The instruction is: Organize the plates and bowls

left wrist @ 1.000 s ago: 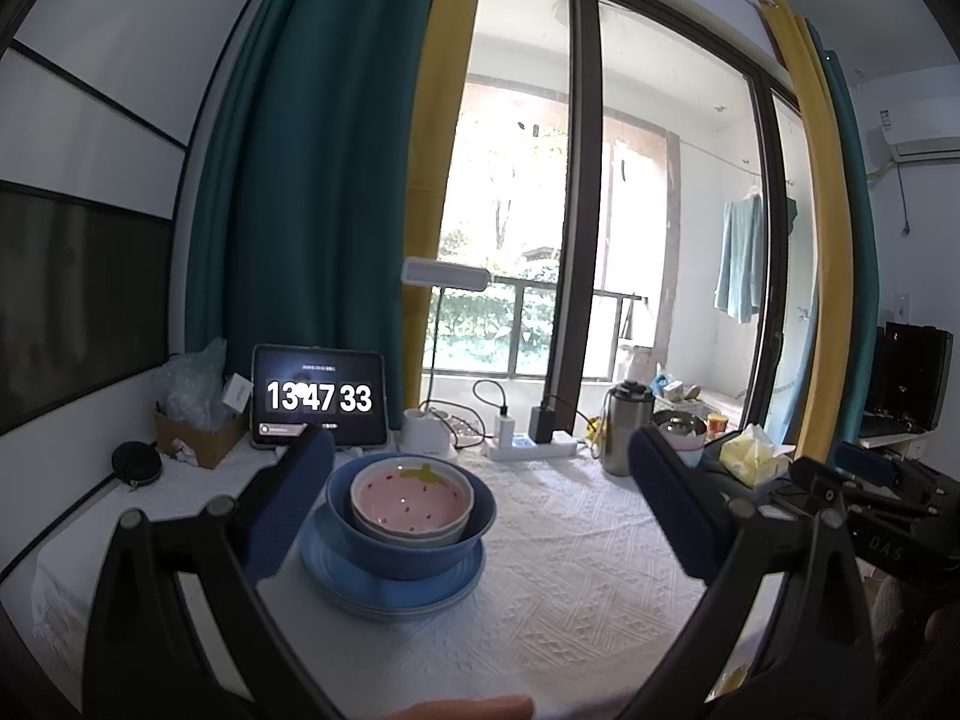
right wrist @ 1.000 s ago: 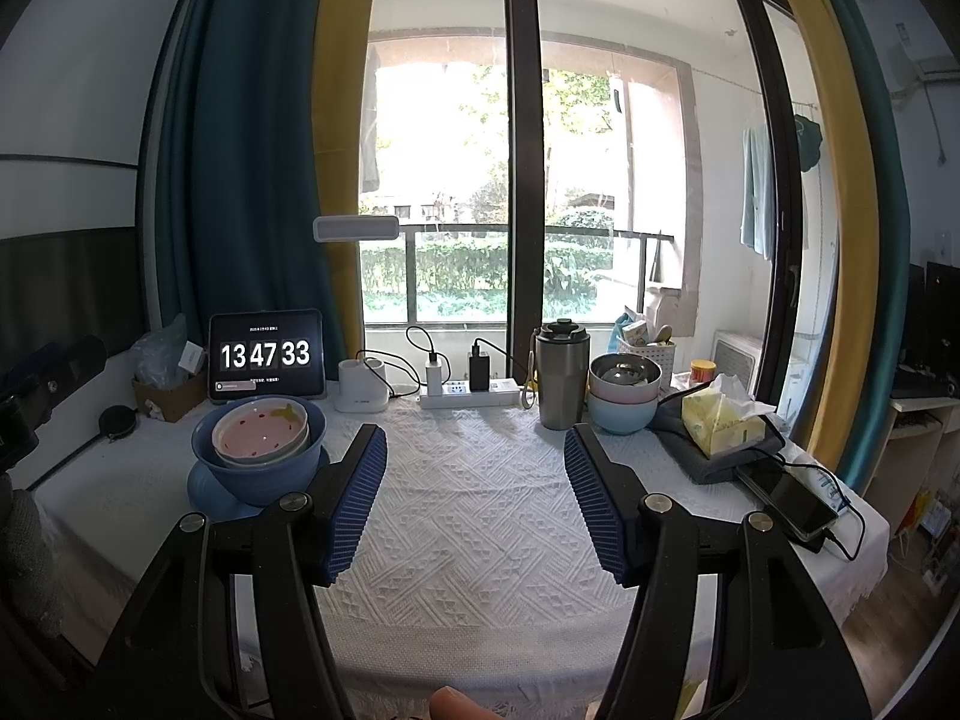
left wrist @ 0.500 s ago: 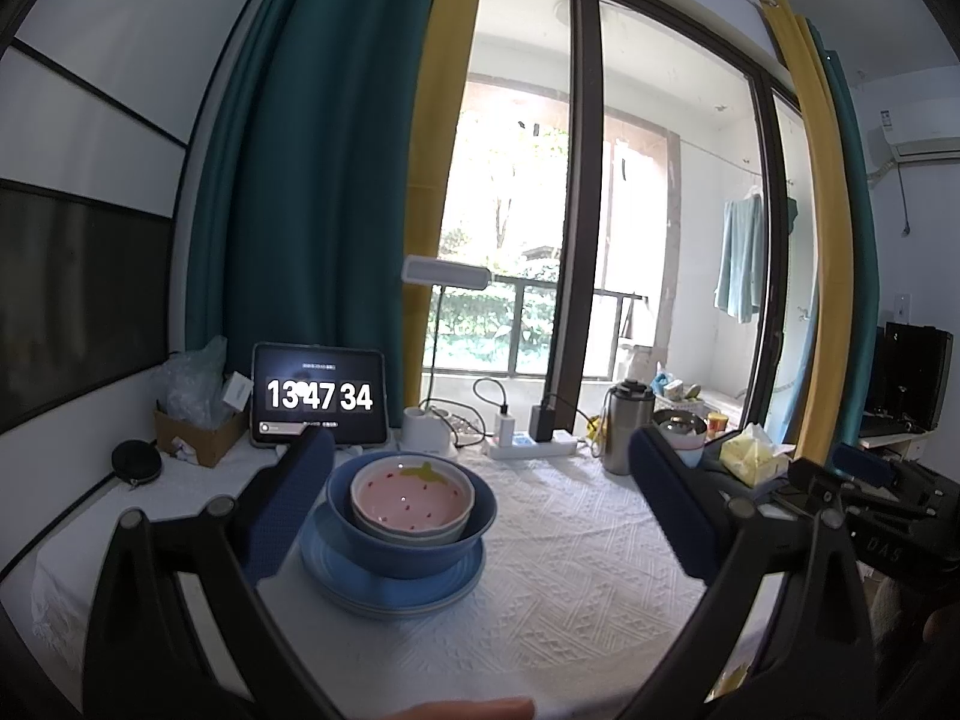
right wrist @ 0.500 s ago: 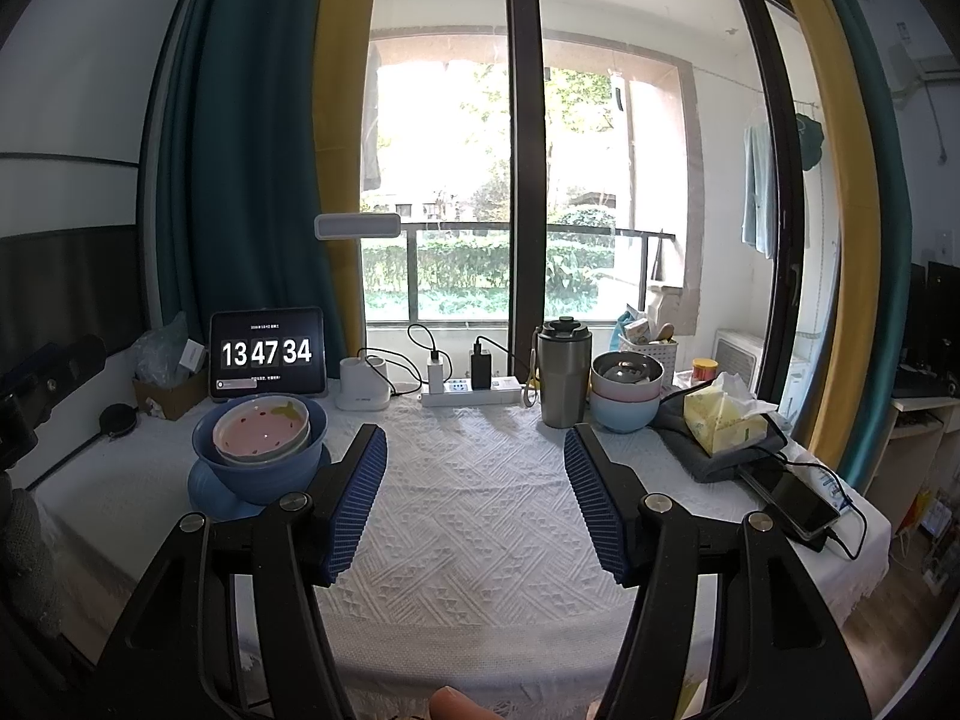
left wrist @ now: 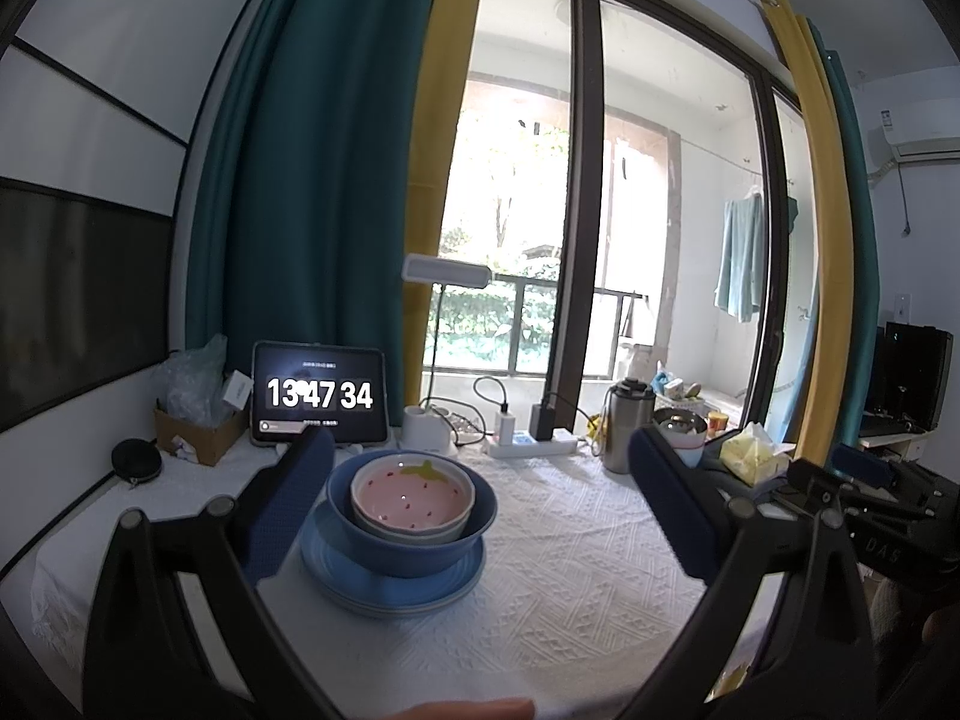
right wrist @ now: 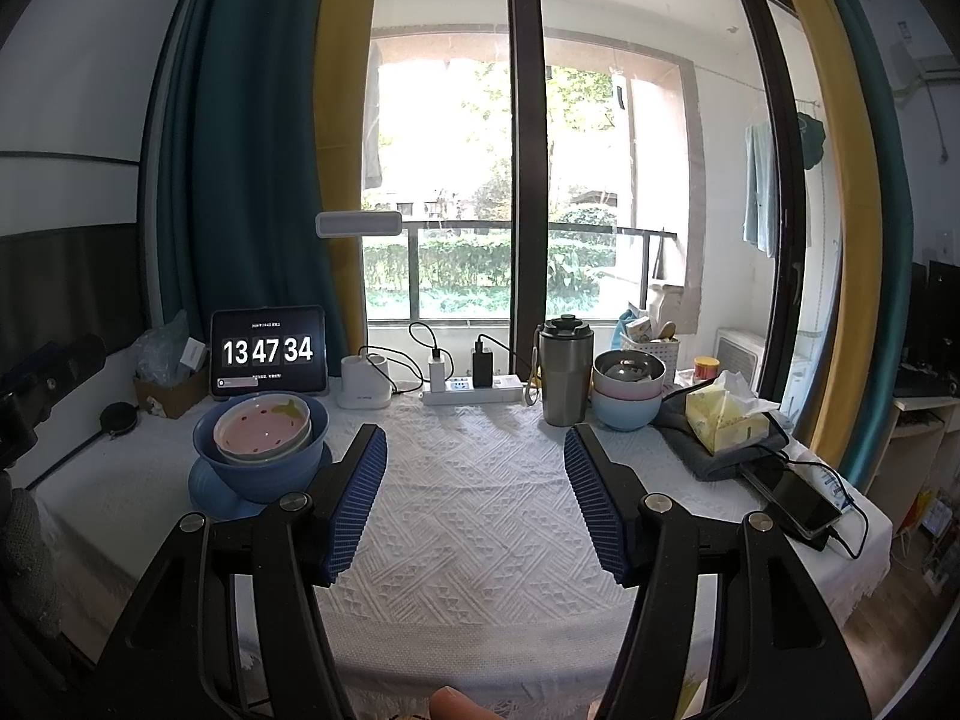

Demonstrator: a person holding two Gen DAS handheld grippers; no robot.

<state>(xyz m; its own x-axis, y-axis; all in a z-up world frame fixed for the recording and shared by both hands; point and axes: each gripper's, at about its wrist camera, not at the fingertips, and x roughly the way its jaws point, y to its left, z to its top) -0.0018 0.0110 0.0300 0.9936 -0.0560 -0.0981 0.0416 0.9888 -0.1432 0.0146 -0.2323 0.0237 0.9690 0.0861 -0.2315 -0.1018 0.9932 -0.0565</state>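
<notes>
Both grippers hovering spread, empty: left gripper (left wrist: pixel 480 480), right gripper (right wrist: pixel 474 492). Pink bowl (left wrist: pixel 413 497) sitting nested in blue bowl (left wrist: pixel 414 540) on plates (left wrist: pixel 390 588), worktop left. Risk: off-centre grab tipping stack.

Left gripper (left wrist: pixel 480 492): jaws wide apart, holding nothing, pointing almost level.
Right gripper (right wrist: pixel 474 495): jaws wide apart, holding nothing, tipped a little down.
Fingertip (right wrist: pixel 453 705): pokes in at the bottom edge.
</notes>
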